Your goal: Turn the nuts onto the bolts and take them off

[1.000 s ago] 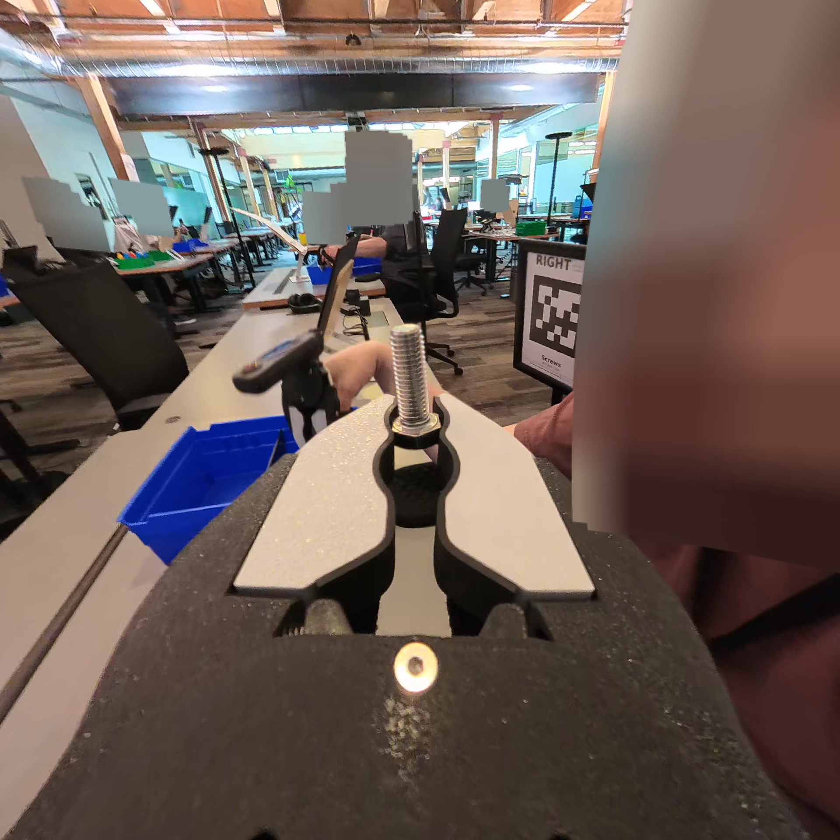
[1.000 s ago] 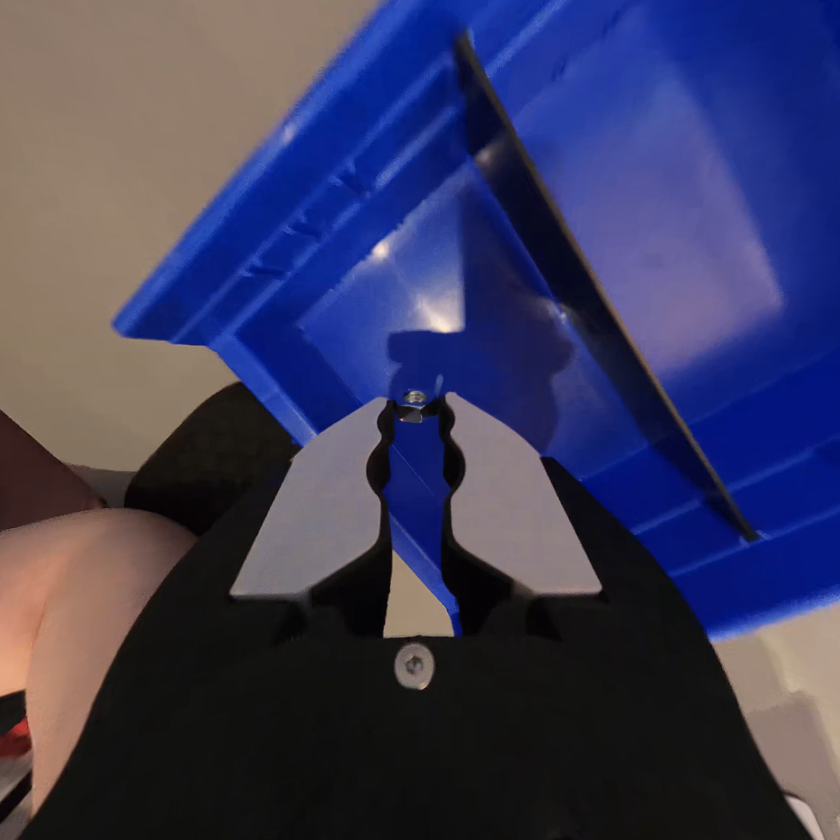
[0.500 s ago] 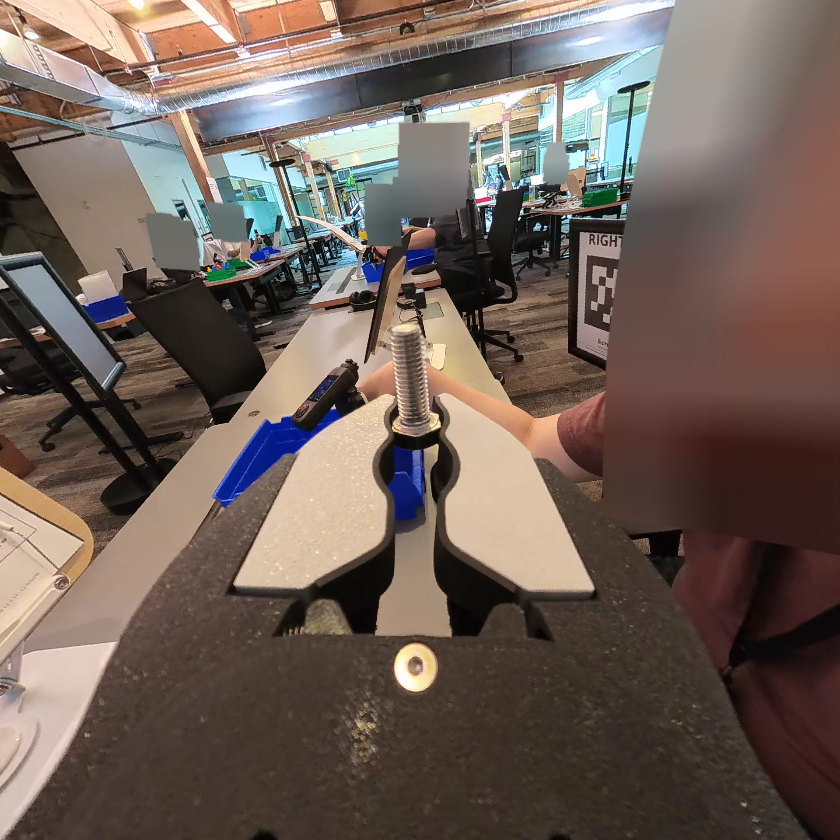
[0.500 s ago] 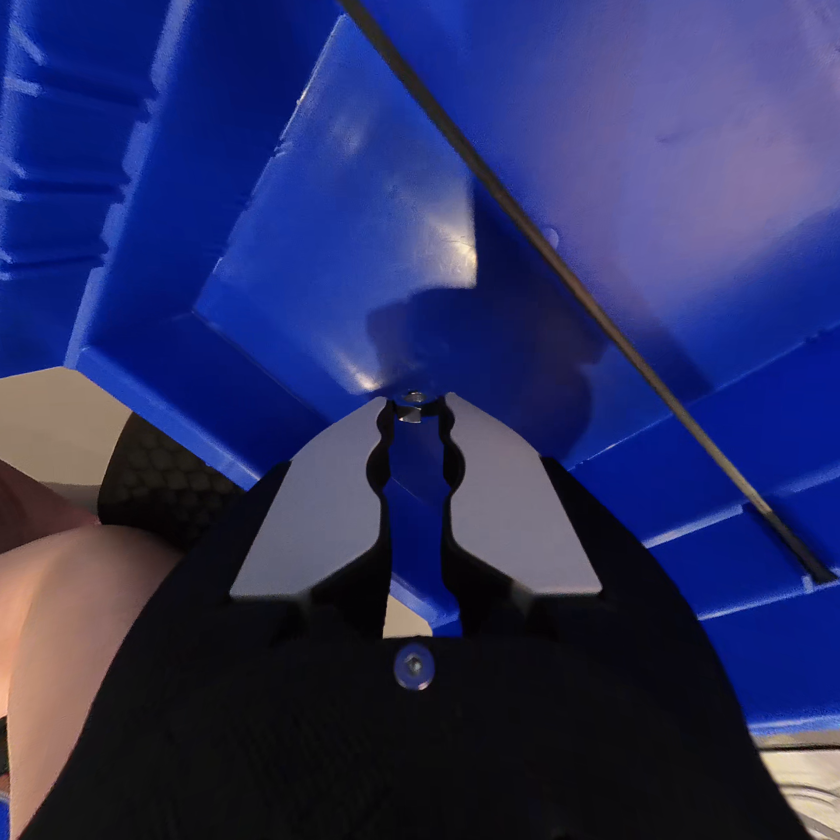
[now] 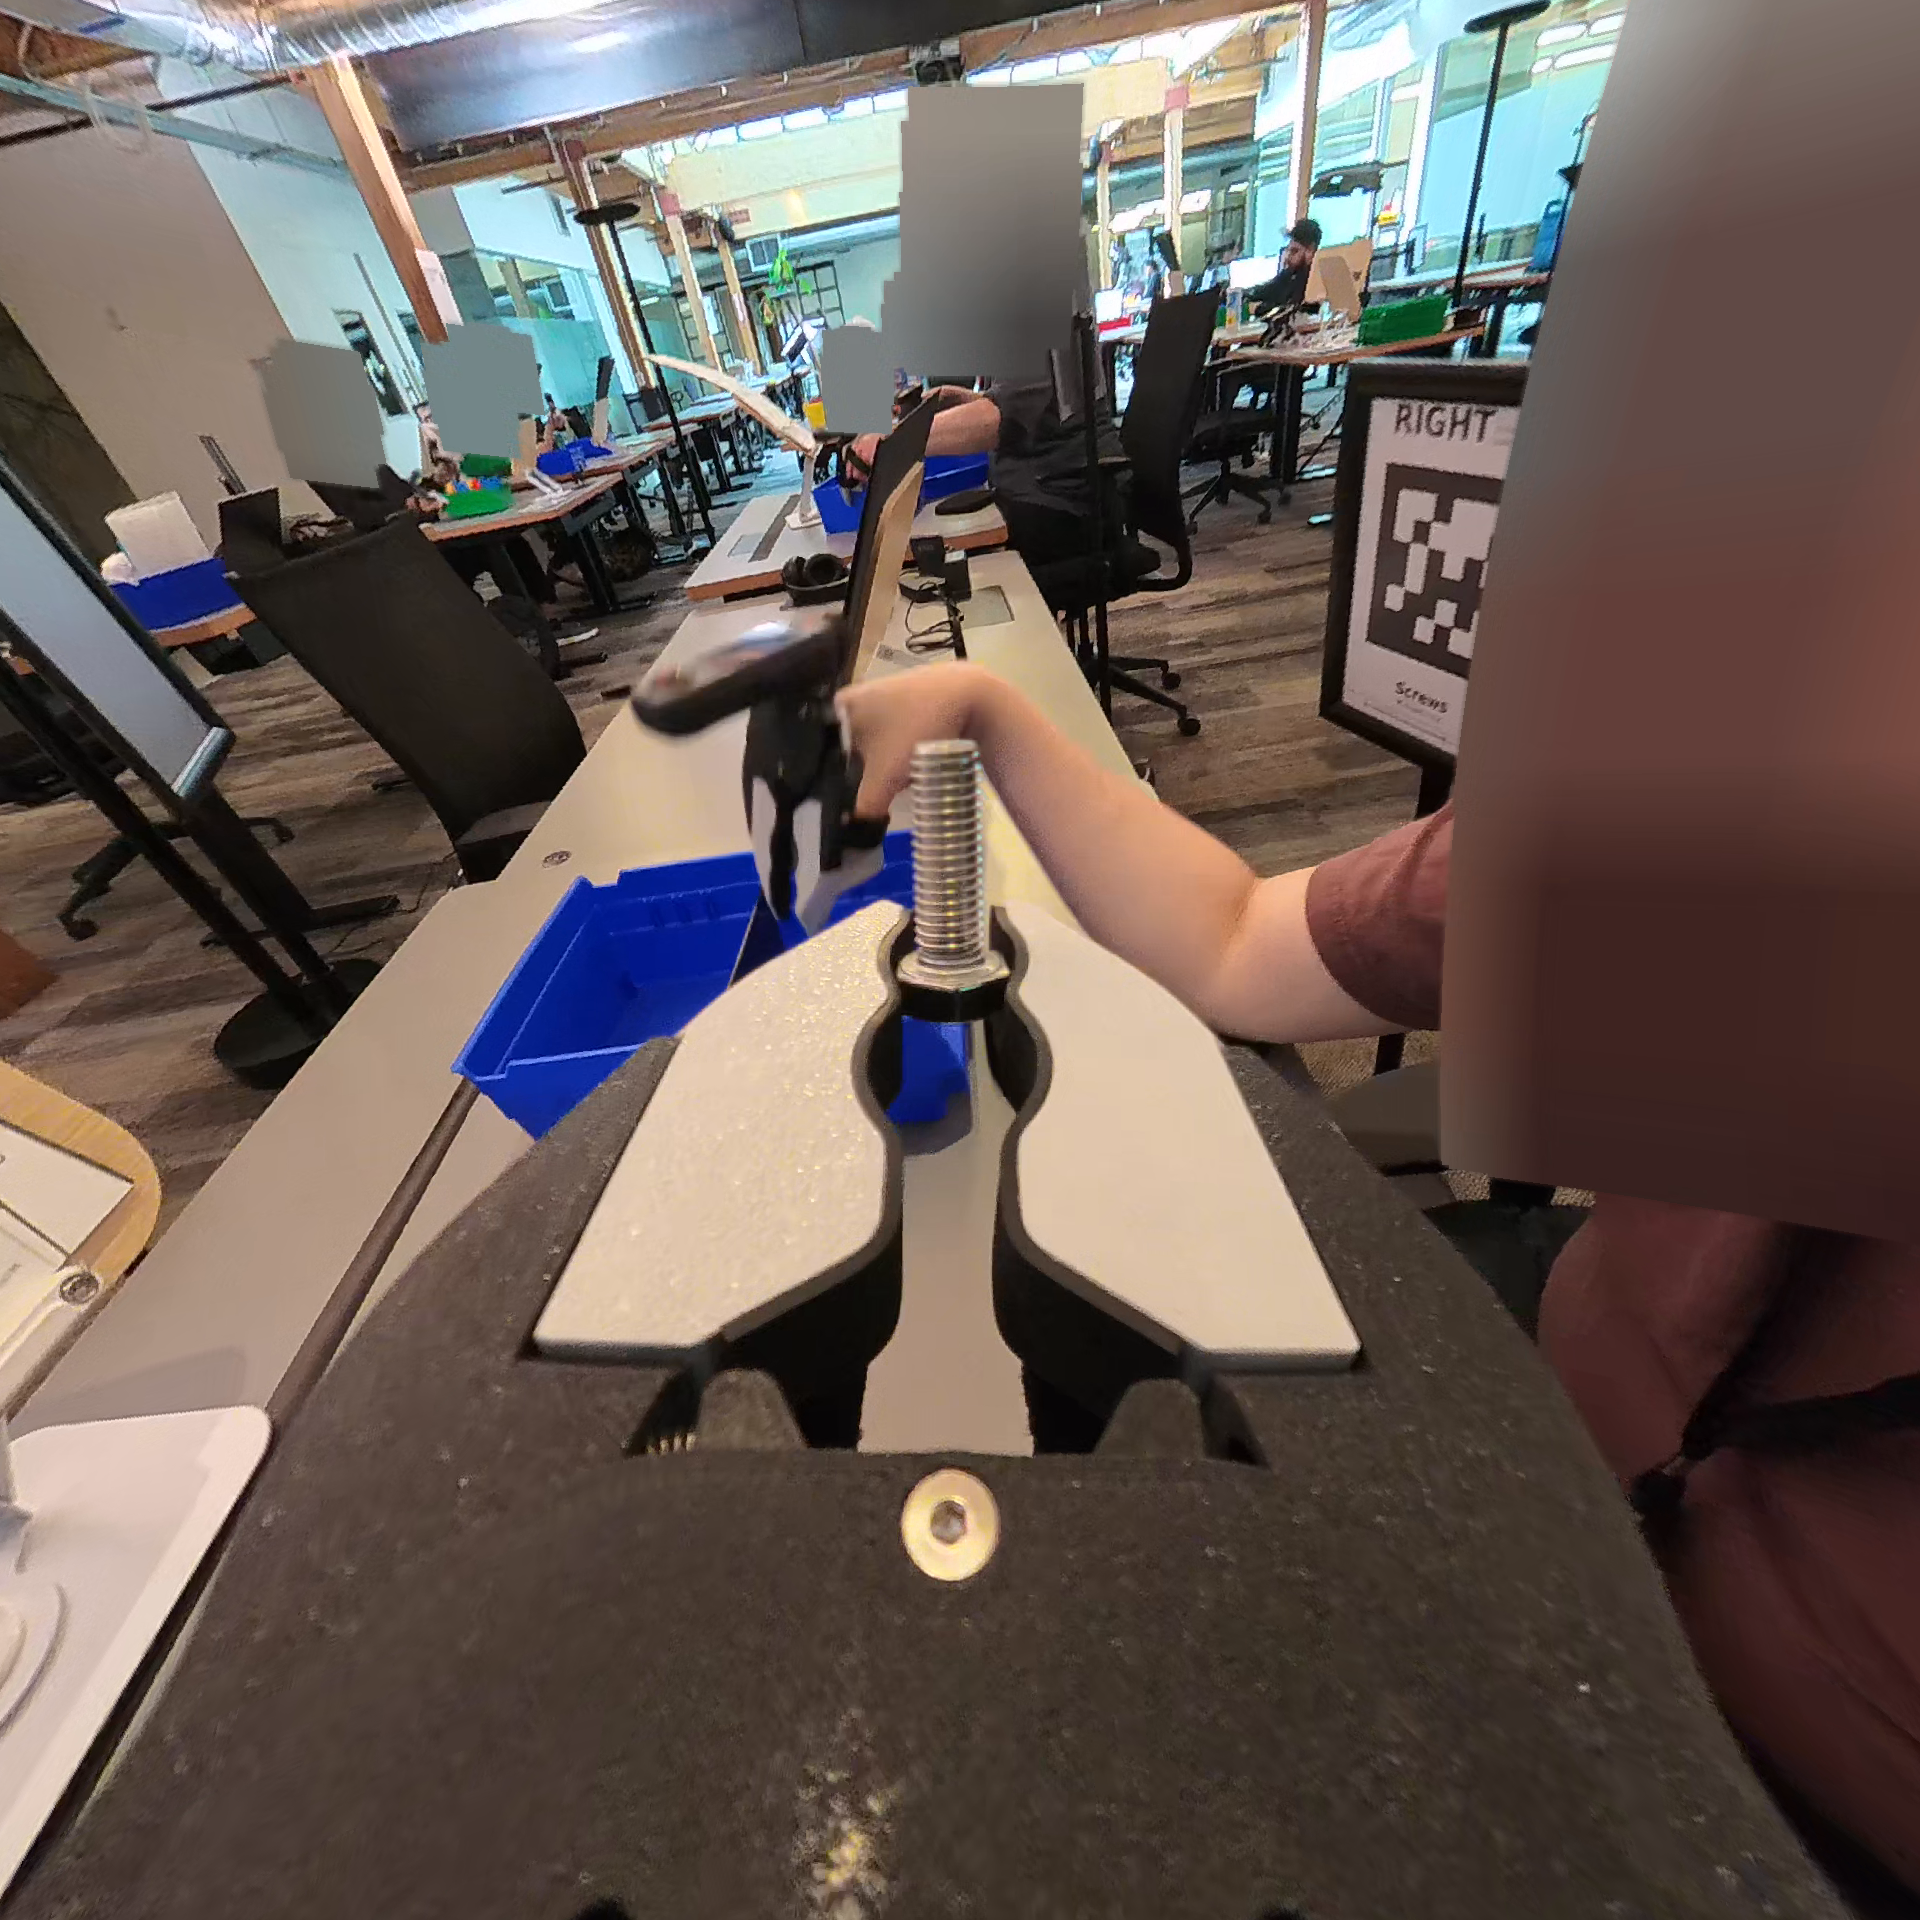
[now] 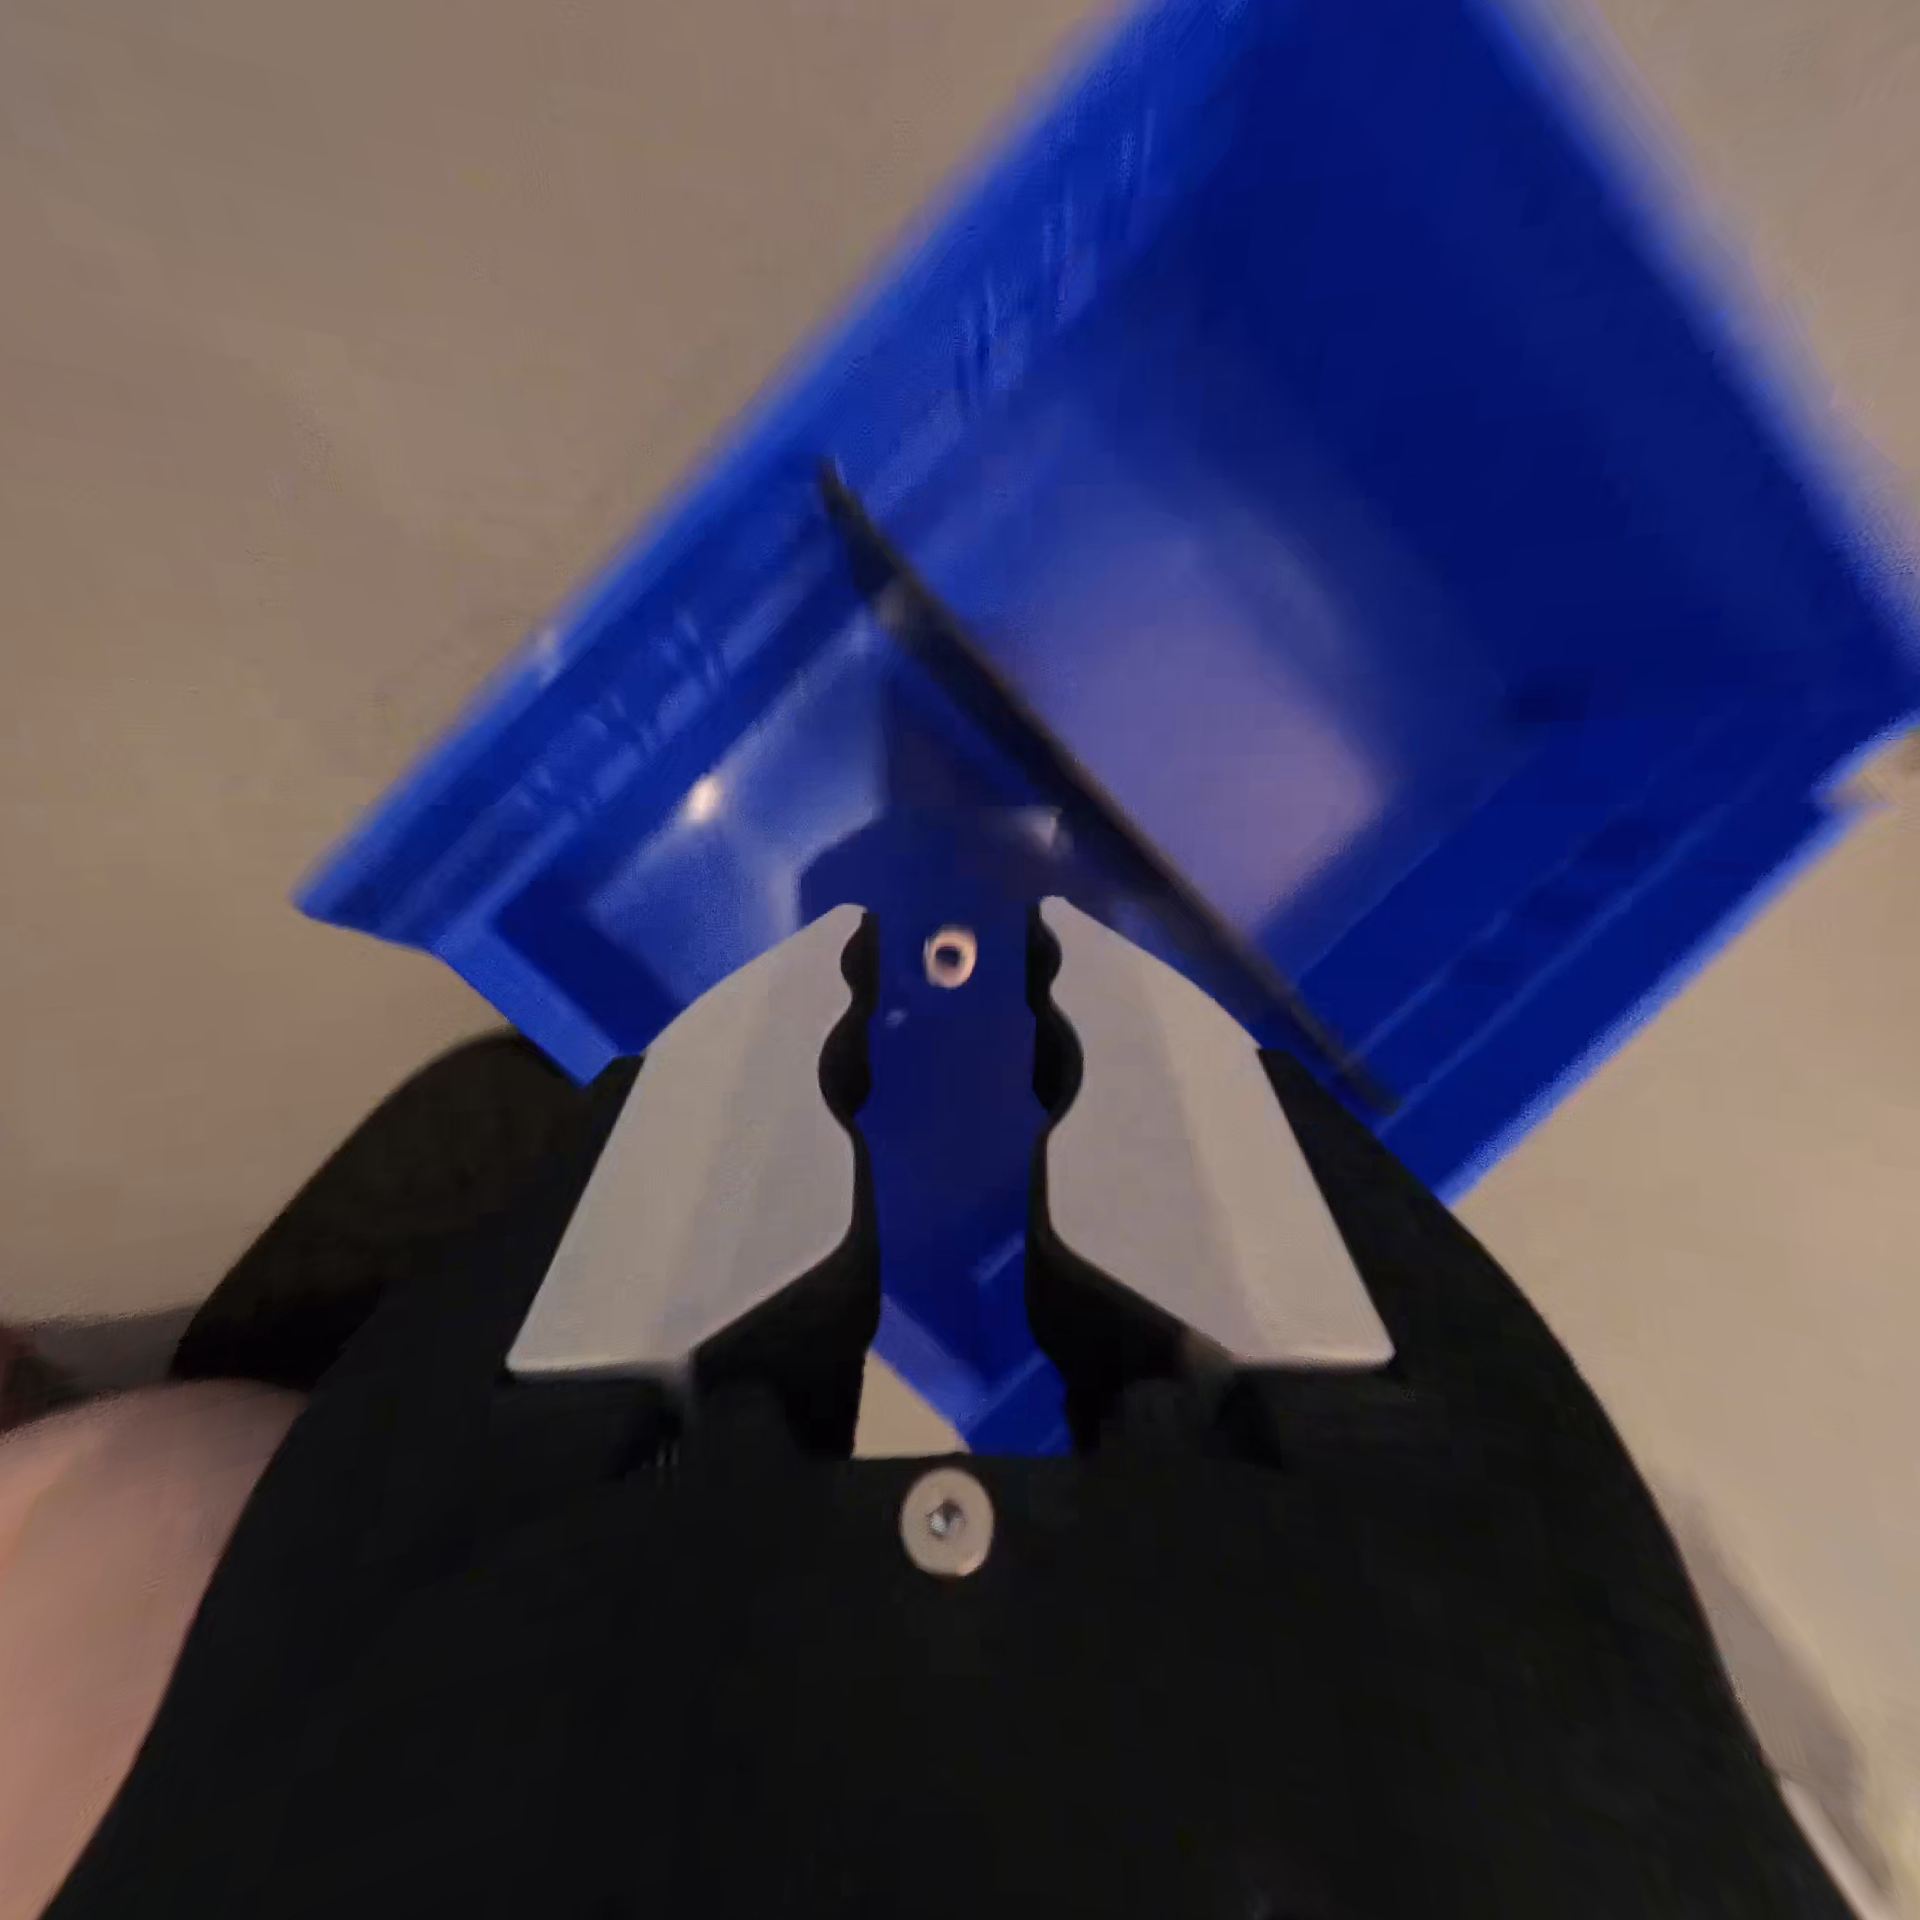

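My left gripper [image 5: 948, 982] is shut on the head of a silver bolt [image 5: 943, 847], which stands upright with its thread bare. Beyond it a blue bin [image 5: 613, 977] sits on the grey table [image 5: 343, 1132]. My right gripper [image 5: 805, 831], held by a hand, hangs just above the bin. In the right wrist view the right gripper [image 6: 951, 912] is open over the blue bin [image 6: 1455, 540]. A small silver nut [image 6: 948, 954] lies loose in the bin's near compartment, seen between the open jaws. A black divider [image 6: 1091, 790] splits the bin. This view is motion-blurred.
A person's forearm [image 5: 1122, 883] reaches across behind the bolt. A black-framed sign [image 5: 1423, 561] stands at the right. A screen on a stand [image 5: 94, 665] and a white base [image 5: 114, 1538] are at the left. A laptop [image 5: 883, 540] stands farther down the table. Some 40 cm of space lies between my two pairs of fingers.
My right gripper has opened and let go of the nut, which now lies in the bin, and it has pulled back up from the bin. My left gripper still holds the bolt upright.
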A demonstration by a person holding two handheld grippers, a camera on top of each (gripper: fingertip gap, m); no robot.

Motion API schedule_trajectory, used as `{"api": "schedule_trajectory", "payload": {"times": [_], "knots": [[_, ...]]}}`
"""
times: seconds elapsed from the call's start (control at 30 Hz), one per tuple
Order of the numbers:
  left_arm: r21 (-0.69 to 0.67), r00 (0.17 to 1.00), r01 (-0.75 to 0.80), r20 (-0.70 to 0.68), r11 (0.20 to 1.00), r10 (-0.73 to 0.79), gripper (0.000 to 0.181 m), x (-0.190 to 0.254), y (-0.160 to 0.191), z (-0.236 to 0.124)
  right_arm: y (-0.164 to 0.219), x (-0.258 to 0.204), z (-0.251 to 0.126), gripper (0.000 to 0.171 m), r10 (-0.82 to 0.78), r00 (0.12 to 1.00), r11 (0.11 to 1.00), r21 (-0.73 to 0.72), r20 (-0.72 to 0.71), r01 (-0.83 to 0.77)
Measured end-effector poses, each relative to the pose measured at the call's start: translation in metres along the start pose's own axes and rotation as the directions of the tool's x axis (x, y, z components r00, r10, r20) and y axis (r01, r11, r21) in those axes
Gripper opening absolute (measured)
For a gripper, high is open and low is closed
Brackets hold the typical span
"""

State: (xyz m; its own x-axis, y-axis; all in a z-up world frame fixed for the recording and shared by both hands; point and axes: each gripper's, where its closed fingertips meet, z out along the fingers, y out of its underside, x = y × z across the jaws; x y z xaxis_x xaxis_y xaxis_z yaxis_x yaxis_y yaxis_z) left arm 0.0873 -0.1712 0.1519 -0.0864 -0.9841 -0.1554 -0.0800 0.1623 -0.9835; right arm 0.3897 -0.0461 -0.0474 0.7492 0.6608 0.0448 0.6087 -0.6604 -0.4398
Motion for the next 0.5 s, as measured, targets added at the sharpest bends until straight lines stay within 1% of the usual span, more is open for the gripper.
{"api": "schedule_trajectory", "payload": {"times": [0.03,0.07,0.1,0.13,0.2,0.27,0.3,0.33,0.37,0.43,0.5], "knots": [[-0.014,1.0,0.0,0.008,1.0,0.0,0.013,-0.002,0.004,0.004,-0.023,-0.004,-0.017,0.029,-0.054,0.997,0.992,0.11,-0.054,0.06],[-0.027,1.0,-0.001,0.018,1.0,0.001,0.013,-0.005,0.007,0.008,-0.049,-0.01,-0.035,0.029,-0.098,0.989,0.963,0.239,-0.107,0.121],[-0.037,0.999,-0.003,0.033,0.999,0.004,0.013,-0.008,0.011,0.012,-0.077,-0.023,-0.056,0.029,-0.138,0.982,0.908,0.379,-0.132,0.178],[-0.041,0.999,-0.006,0.053,0.999,0.008,0.013,-0.012,0.013,0.017,-0.104,-0.043,-0.078,0.029,-0.18,0.975,0.824,0.522,-0.129,0.221],[-0.039,0.995,-0.01,0.097,0.999,0.014,0.013,-0.02,0.018,0.026,-0.149,-0.094,-0.124,0.029,-0.283,0.957,0.59,0.774,-0.068,0.23],[-0.028,0.994,0.006,0.112,1.0,-0.002,0.013,-0.025,0.022,0.034,-0.174,-0.149,-0.165,0.028,-0.423,0.905,0.353,0.927,0.039,0.125],[-0.022,0.993,0.017,0.115,1.0,-0.015,0.013,-0.027,0.024,0.037,-0.18,-0.173,-0.179,0.028,-0.488,0.868,0.268,0.962,0.091,0.05],[-0.016,0.993,0.028,0.117,0.999,-0.026,0.012,-0.029,0.026,0.04,-0.183,-0.193,-0.188,0.027,-0.545,0.827,0.22,0.975,0.138,-0.018],[-0.012,0.992,0.038,0.117,0.999,-0.036,0.013,-0.031,0.027,0.041,-0.186,-0.209,-0.19,0.027,-0.587,0.789,0.207,0.976,0.181,-0.07],[-0.003,0.991,0.053,0.121,0.999,-0.052,0.012,-0.033,0.028,0.042,-0.189,-0.235,-0.183,0.027,-0.654,0.719,0.234,0.967,0.236,-0.105],[0.023,0.99,0.063,0.122,0.998,-0.065,0.012,-0.035,0.025,0.041,-0.193,-0.249,-0.172,0.027,-0.677,0.701,0.241,0.967,0.224,-0.077]]}}
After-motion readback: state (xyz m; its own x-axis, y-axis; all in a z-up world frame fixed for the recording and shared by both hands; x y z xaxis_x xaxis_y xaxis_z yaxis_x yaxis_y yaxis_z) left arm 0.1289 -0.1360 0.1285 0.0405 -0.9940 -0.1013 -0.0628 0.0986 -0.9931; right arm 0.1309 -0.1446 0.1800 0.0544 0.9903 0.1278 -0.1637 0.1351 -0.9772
